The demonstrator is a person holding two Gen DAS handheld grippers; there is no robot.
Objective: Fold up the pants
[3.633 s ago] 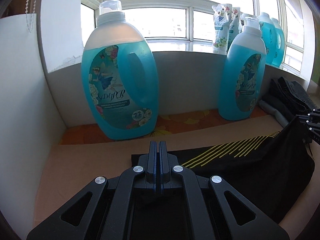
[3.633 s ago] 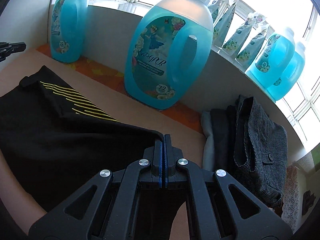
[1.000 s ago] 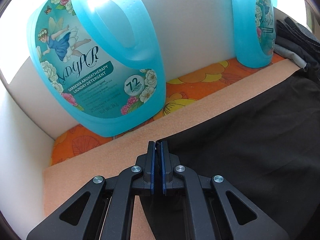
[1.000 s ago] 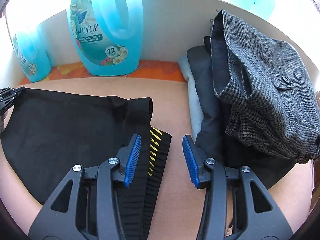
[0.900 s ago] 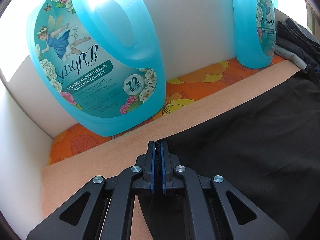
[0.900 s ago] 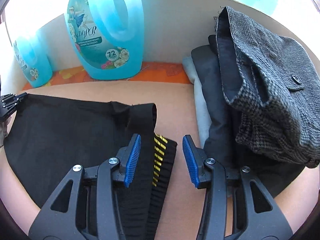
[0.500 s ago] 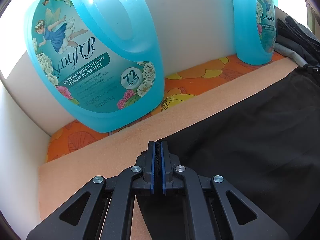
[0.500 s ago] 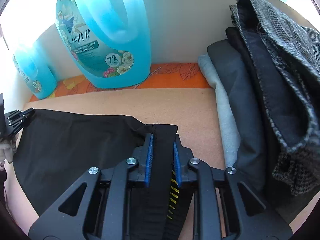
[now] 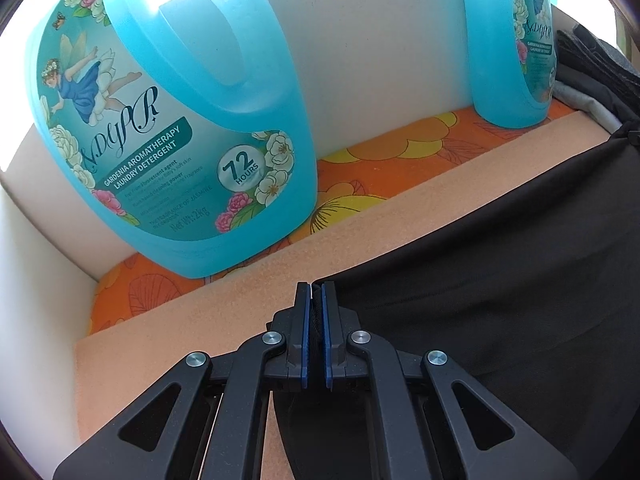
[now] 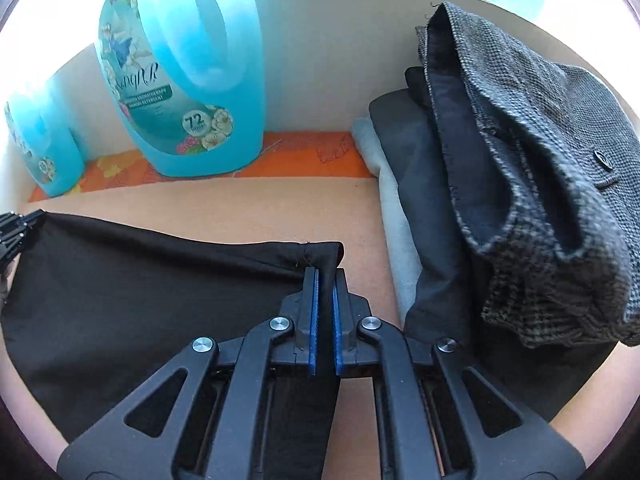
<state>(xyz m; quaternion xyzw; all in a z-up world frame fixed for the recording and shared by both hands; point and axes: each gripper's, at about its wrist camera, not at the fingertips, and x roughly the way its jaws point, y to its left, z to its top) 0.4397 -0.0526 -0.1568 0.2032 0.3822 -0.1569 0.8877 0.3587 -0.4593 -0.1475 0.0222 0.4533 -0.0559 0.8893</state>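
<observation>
The black pants (image 9: 500, 292) lie spread on the tan mat (image 9: 192, 320). My left gripper (image 9: 316, 292) is shut on their left corner, with black fabric pinched between the blue pads. In the right wrist view the pants (image 10: 140, 292) stretch across the mat (image 10: 280, 204). My right gripper (image 10: 325, 276) is shut on their right edge, where the cloth bunches above the fingertips. The left gripper (image 10: 12, 232) shows at the far left edge, holding the other corner.
Two blue detergent jugs (image 9: 168, 120) (image 9: 516, 40) stand on an orange floral cloth (image 9: 400, 160) against the white back wall. A stack of folded clothes (image 10: 440, 200) with a grey tweed garment (image 10: 560, 184) on top sits close to the right of my right gripper.
My right gripper moved forward and closed on the pants' right edge; it was open a second ago. The left gripper kept its hold and shifted slightly.
</observation>
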